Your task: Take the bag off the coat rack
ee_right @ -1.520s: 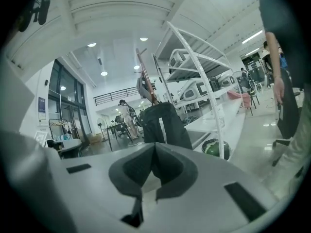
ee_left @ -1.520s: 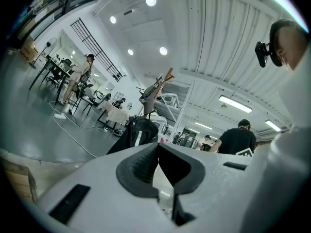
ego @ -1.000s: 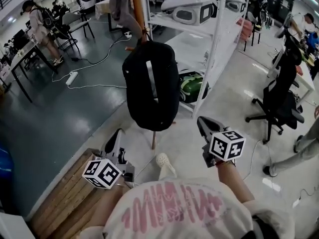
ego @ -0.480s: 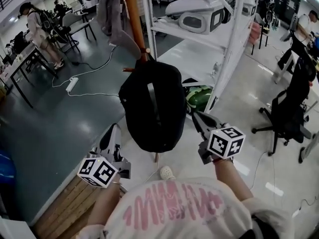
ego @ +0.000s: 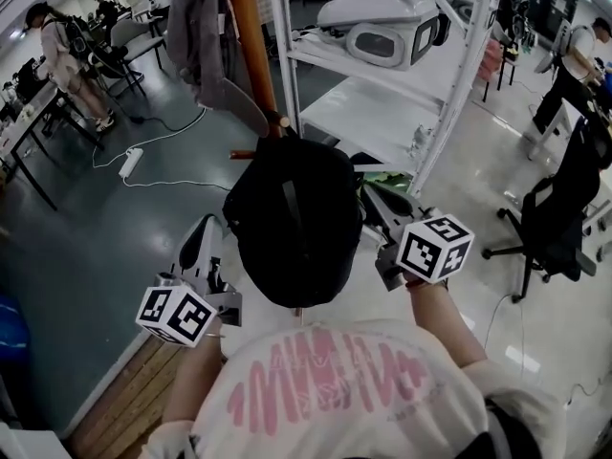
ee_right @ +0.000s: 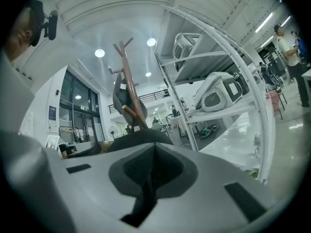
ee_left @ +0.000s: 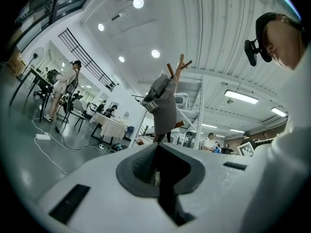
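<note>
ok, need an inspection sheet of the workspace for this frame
Surface: grey floor; wooden platform at the person's lower left.
Job's things: black bag hangs on the coat rack, held by neither gripper.
Clutter: grey garment higher on the rack; white shelf unit behind, carrying a white machine.
Grippers: left gripper beside the bag's left side, right gripper beside its right; both sets of jaws together, nothing between them.
Cables: power strip with a white cable across the floor.
Surroundings: office chair at right; person by the desks at far left.
</note>
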`<state>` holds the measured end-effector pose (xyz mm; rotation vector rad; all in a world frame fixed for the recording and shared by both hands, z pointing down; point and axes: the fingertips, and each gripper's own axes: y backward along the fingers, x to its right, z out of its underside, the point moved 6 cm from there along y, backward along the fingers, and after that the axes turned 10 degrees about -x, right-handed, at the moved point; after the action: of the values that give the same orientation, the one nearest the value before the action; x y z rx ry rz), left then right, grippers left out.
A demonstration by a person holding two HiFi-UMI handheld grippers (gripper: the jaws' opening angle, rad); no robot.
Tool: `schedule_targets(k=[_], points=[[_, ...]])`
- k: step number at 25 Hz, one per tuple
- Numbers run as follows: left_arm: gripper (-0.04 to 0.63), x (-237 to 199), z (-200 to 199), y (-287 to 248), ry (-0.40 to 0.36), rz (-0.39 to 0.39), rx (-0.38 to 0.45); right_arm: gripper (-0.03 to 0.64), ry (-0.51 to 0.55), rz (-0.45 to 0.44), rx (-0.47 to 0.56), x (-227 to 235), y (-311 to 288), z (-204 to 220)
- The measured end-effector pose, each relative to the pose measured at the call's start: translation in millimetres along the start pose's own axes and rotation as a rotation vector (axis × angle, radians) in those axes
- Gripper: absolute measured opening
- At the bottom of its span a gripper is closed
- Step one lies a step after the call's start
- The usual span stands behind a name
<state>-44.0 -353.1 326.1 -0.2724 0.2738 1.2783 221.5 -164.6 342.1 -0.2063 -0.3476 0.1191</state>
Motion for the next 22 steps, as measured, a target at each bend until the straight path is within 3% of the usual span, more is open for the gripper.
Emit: schedule_targets(k=[8,11,13,15,17,22], points=[[0.003,-16,-6,-17,-0.026,-0.013,-0.021,0.033,0.01,-0.049,0.037,12,-27,-30],[0.003,-20,-4,-24,-0.042,-0.038,-0.047,0.152,0.027,-0.091,0.015,13,-39,-34],[0.003,-21,-6,-24,-0.048,-0.045,-0.04,0.332,0.042,-0.131,-0.029,12,-51,-34],[0.003,-24,-9,-24,-0.045,-0.044,-0.019,0.435,0.075,-0.143,-0.059,13,-64,-33],[0.003,-28,-8,-25,-0.044,-0.049,-0.011,0.475,0.118,-0.134,-0.081,16,-75,-29],[0.005,-37,-3,-25,-0.026,-0.079,-0.01,0.483,0.12,-0.132,-0.138,24,-99,-10]])
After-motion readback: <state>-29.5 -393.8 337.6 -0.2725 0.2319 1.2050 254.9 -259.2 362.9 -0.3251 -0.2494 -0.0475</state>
